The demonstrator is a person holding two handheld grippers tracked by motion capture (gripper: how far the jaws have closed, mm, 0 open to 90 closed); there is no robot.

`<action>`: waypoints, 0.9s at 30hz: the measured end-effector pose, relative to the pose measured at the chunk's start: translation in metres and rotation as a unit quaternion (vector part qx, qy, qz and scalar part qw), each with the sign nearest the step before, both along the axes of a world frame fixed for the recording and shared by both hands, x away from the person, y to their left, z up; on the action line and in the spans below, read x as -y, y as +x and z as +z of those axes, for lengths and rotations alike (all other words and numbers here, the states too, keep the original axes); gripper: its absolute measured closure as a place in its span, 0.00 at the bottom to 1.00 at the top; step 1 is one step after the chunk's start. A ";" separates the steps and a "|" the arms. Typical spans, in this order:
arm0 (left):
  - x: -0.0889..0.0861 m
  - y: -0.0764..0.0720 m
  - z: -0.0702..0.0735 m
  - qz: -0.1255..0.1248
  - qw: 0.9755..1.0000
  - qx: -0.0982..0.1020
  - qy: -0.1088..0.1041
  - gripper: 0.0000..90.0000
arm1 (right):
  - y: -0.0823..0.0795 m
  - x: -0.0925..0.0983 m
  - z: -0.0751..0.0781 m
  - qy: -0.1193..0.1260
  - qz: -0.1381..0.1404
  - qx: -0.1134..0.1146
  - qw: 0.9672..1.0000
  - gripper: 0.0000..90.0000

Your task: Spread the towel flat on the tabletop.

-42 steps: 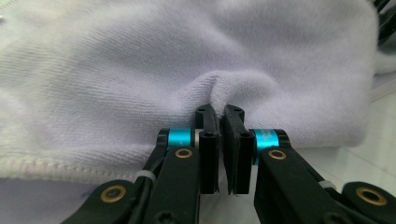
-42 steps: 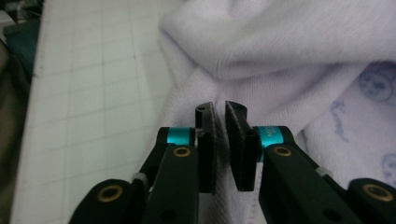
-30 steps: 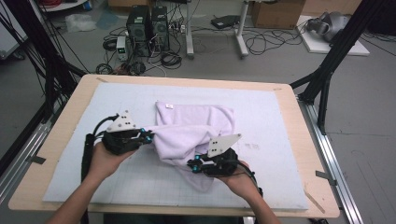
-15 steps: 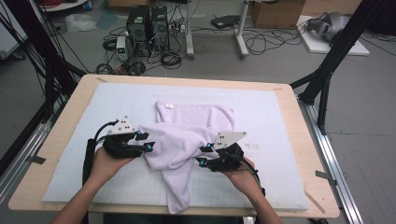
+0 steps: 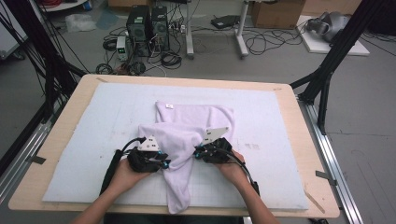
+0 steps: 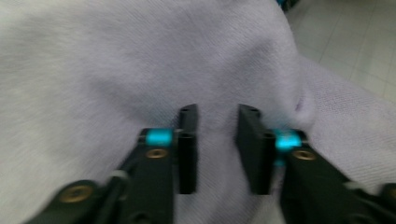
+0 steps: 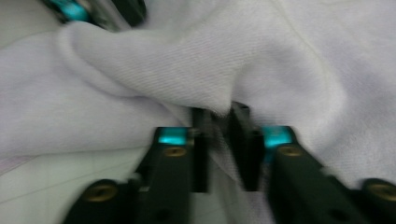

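lilac cloth [image 5: 189, 140] lies mid bench [image 5: 70, 107] on the white mat [image 5: 261, 112], bunched up in the middle, one long tail hanging toward the near edge and just over the mat's front. far part lies flat with a small white tag [image 5: 169, 106] near the far-left corner.

left tool [image 5: 161, 163] sits at the cloth's left side. in the left gripper view its jaws stand apart with cloth between and under them [image 6: 215, 140]; looks like fabric is in the gap but not pinched, no clamp. right tool [image 5: 201, 153] at the cloth's right side; in the right gripper view its jaws are nearly together with a ridge of cloth [image 7: 217, 119] pinched between, so clamped on the cloth.

risks, as judgement:
- only one side looks gripped. if both hands lift or pull now, the left side likely slips out and the cloth swings off the right tool, folding crooked.
- right tool seems to bite a bunched ridge, maybe several layers. pulling could drag the wrong layer and leave the cloth more tangled, or the fold could slide out if the bite is shallow.
- the tail over the near edge could drop off the bench and pull the rest with it if the grip loosens.
- the tools are near each other; closing in further could make them clash.
- both gripper views are blurred, so bite depth is hard to judge.
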State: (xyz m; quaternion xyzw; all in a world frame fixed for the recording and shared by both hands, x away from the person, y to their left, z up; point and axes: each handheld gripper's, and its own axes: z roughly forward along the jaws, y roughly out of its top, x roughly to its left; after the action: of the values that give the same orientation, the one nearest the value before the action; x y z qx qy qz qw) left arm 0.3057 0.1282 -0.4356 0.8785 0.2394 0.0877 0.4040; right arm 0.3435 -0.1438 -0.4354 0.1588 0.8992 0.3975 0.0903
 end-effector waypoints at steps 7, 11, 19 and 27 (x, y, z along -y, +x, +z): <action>-0.015 -0.005 0.025 0.010 0.999 0.026 -0.031 0.98 | -0.011 0.026 0.028 0.045 -0.001 -0.004 0.999 0.95; -0.014 -0.004 0.034 0.011 0.999 0.031 -0.040 0.98 | -0.020 0.035 0.051 0.045 -0.001 0.025 0.999 0.95; 0.002 0.030 0.032 0.037 0.998 0.024 -0.043 0.98 | 0.025 0.034 0.062 0.040 -0.055 0.018 0.998 0.95; 0.000 0.068 0.019 0.092 0.995 0.001 -0.042 0.98 | 0.080 0.022 0.029 0.027 -0.105 -0.040 0.993 0.94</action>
State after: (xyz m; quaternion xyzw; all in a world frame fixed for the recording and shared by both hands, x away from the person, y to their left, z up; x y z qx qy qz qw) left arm 0.3736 0.1286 -0.4168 0.8350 0.3223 0.1156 0.4307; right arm 0.4232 -0.1659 -0.4061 0.2707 0.8692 0.4036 0.0912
